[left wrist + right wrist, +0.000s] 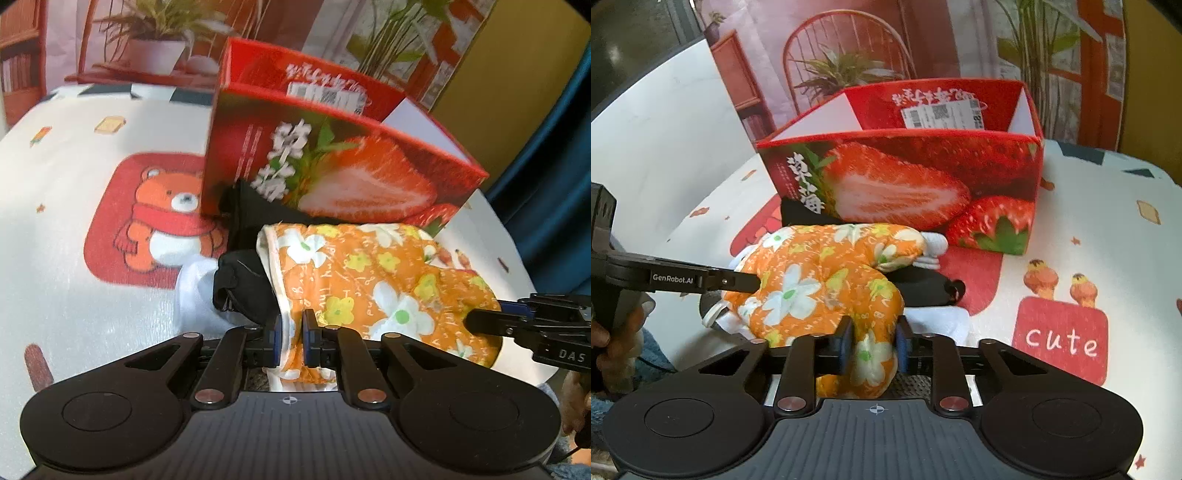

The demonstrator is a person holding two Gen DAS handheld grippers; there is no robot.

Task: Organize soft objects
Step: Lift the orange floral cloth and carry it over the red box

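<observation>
An orange floral cloth lies bunched in front of a red strawberry box. My left gripper is shut on the cloth's near edge. My right gripper is shut on another fold of the same cloth. Each gripper shows in the other's view, the right one at the cloth's right end, the left one at its left end. A black garment and a white cloth lie partly under the floral cloth. The box is open on top.
The table wears a white cloth printed with a bear and a "cute" patch. A printed backdrop with plants and a chair stands behind the box. A blue curtain hangs at the right.
</observation>
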